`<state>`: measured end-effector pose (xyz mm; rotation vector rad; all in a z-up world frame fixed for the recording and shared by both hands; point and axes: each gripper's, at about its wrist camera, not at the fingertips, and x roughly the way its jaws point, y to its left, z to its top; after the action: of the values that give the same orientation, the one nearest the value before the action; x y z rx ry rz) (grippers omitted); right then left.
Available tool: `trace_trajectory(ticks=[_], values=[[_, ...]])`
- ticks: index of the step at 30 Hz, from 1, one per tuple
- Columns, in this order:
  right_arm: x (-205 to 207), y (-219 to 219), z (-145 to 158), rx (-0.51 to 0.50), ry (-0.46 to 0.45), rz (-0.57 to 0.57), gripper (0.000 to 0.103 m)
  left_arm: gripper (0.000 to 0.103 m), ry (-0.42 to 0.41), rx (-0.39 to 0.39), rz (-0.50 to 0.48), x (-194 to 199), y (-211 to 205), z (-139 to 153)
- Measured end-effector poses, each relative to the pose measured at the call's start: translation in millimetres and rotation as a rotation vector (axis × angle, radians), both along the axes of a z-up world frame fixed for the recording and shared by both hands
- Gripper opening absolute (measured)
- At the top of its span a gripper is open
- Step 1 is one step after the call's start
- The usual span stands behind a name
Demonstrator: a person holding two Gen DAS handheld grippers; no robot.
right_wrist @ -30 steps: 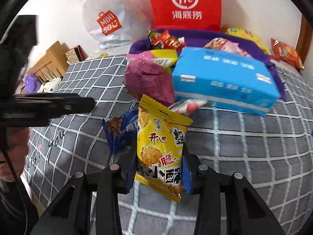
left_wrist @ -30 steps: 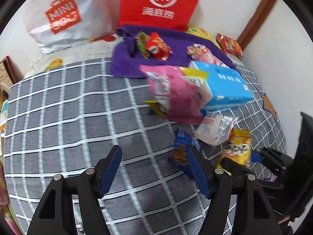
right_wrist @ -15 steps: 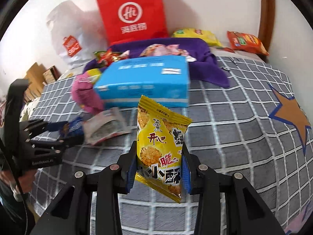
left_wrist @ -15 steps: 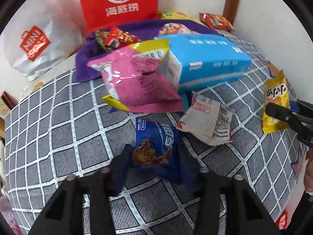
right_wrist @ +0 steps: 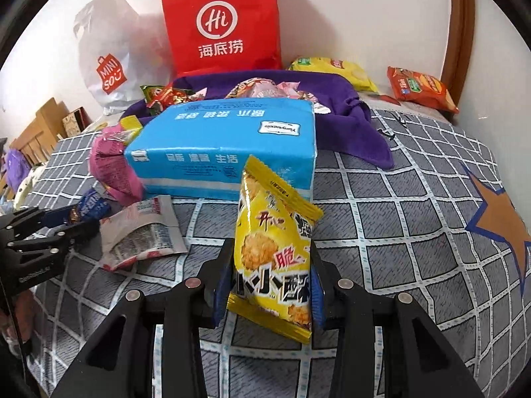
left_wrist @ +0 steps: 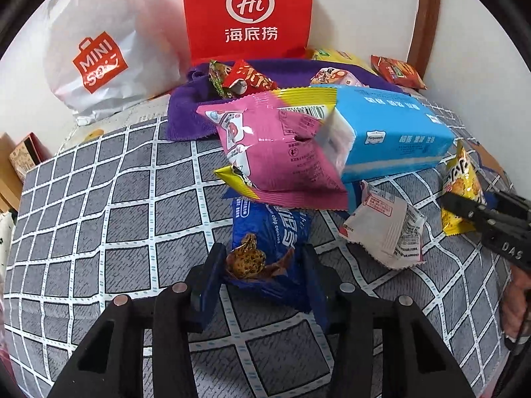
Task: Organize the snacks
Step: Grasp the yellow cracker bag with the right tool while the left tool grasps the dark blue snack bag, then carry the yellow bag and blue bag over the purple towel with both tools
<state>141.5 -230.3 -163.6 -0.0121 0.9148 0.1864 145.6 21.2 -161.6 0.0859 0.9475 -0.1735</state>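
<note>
Left gripper [left_wrist: 262, 267] apparently clenched on blue cookie packet [left_wrist: 265, 242], lower centre; right gripper [right_wrist: 267, 280] grasps yellow snack bag [right_wrist: 273, 252]. Lift straight, clearing pink bag [left_wrist: 278, 146].

Open checked bedspread [left_wrist: 99, 199] left, pink bag [left_wrist: 275, 152], blue box [left_wrist: 395, 132] blocking ahead

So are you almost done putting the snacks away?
Not yet. A few snacks already sit on the purple cloth. The right gripper holds a yellow packet; the left gripper is around a blue cookie pack. The pink bag and white packet wait.
</note>
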Motion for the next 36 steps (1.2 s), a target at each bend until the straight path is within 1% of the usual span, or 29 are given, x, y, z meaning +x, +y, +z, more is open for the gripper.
trace_trajectory(ticks=[2,5,10,13,14,17,19,22,23,24,27,29,33,36], values=[[2,-1,-2,0.007,0.009,-0.003,0.041,0.045,0.000,-0.002,0.001,0,0,-1],[4,-3,-4,0.005,0.021,-0.021,0.041,0.046,-0.003,0.028,-0.002,-1,-5,-1],[7,-5,-7,0.026,0.037,-0.026,0.042,0.046,0.004,-0.019,-0.003,0,1,-1],[7,-5,-8,0.027,0.037,-0.025,0.042,0.051,0.008,-0.013,-0.015,0,-2,-2],[8,-5,-7,0.027,0.038,-0.024,0.042,0.055,0.011,-0.011,-0.024,1,-4,-2],[9,-3,-8,0.009,0.039,-0.015,0.043,0.057,0.010,0.004,-0.031,0,-7,-3],[9,0,-9,-0.006,0.039,-0.002,0.048,0.057,0.010,0.002,-0.031,0,-7,-2],[9,5,-9,-0.039,0.038,0.010,0.048,0.057,0.011,-0.003,-0.030,0,-7,-2],[9,5,-9,-0.041,0.038,0.010,0.048,0.055,0.010,-0.001,-0.028,0,-6,-2],[9,4,-9,-0.038,0.038,0.011,0.048,0.050,0.007,0.002,-0.023,0,-6,-2],[9,3,-9,-0.030,0.038,0.010,0.047,0.048,0.005,-0.017,-0.017,-1,-3,-1],[9,3,-9,-0.034,0.036,0.009,0.046,0.042,0.001,-0.011,-0.004,-1,-2,0],[7,0,-6,-0.018,0.028,-0.004,0.040,0.038,0.022,-0.013,-0.006,-5,1,3],[4,-1,-1,-0.019,0.024,-0.012,0.040,0.037,0.070,-0.084,-0.017,-7,7,7]])
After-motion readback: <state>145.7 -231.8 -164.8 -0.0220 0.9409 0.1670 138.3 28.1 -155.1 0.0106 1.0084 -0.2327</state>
